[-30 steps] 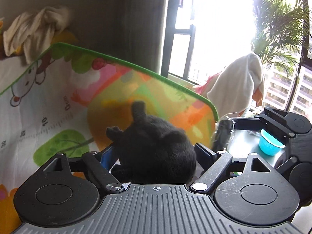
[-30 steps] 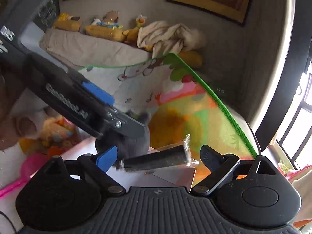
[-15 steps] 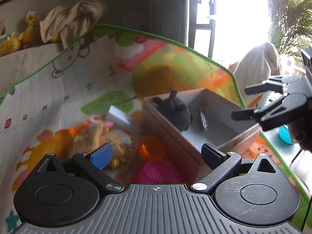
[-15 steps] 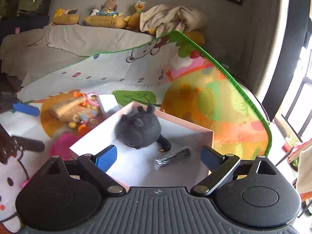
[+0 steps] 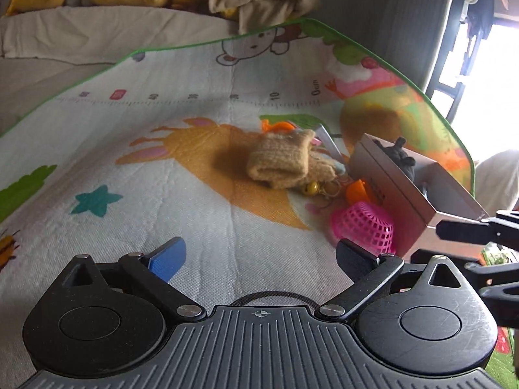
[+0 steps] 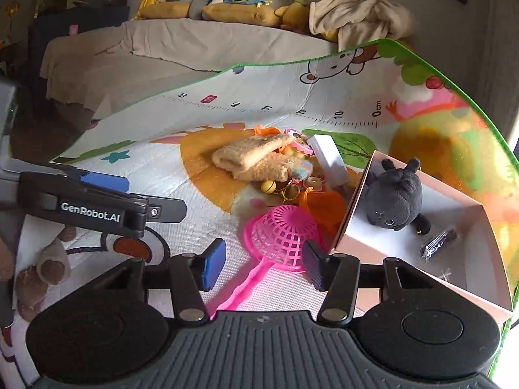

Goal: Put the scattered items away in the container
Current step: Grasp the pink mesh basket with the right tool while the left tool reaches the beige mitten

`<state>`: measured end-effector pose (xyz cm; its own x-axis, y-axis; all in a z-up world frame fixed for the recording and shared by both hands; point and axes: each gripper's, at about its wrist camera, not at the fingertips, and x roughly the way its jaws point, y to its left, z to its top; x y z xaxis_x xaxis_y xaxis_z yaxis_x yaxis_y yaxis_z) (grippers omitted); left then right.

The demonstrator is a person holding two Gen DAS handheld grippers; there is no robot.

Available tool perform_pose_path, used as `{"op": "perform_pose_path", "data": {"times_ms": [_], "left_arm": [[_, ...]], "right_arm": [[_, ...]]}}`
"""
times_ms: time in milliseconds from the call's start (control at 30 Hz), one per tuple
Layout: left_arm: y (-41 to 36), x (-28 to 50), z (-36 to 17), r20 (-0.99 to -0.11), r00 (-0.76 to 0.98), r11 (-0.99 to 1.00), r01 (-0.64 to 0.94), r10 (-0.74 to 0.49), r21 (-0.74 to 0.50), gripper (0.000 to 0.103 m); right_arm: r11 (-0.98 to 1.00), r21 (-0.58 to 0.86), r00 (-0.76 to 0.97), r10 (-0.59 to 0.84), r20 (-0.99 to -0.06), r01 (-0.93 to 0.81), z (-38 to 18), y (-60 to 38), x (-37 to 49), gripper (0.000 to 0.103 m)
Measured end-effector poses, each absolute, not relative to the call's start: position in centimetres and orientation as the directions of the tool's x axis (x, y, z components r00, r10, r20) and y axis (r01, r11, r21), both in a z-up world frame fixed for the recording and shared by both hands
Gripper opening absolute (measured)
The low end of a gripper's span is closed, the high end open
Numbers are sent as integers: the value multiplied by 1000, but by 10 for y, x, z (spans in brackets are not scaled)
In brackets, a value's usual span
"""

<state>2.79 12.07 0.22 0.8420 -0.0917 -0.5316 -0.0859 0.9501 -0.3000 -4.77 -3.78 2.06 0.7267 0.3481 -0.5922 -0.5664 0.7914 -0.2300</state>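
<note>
Grey plush [image 6: 394, 199] inside pink box [image 6: 480, 287]

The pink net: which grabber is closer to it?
Right. The right gripper hangs just over the pink net, its handle running between the half-closed fingers, which have just been closing without touching it. The left gripper, wide open, is off to the side over bare mat.

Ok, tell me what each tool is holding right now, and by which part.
Nothing is held. The left tool is wide open over bare mat. The right tool has just been closing, with the pink net scoop beyond its tips, untouched.
</note>
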Motion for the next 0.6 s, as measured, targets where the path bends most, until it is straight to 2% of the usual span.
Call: {"op": "perform_pose_path", "data": {"times_ms": [133,300,433,500,600], "left_arm": [[118,22,3,-513,857,952,-109,-56,-286,101],[115,22,3,-512,857,956,-100,-58,-276,101],[117,21,3,-494,865,951,-74,-89,-301,102],[119,20,3,-487,868,946,-69,-99,-315,102],[119,20,2,-483,869,944,-61,-110,-325,102]], "right_arm": [[763,-345,770,296,-564,-546,31,-14,-30,53],[777,-294,701,248,-669,-556,48,9,34,51],[807,-278,680,196,-706,-522,40,26,80,51],[825,-229,671,224,-707,-516,40,32,98,51],[855,-142,690,293,-662,-499,53,36,116,52]]}}
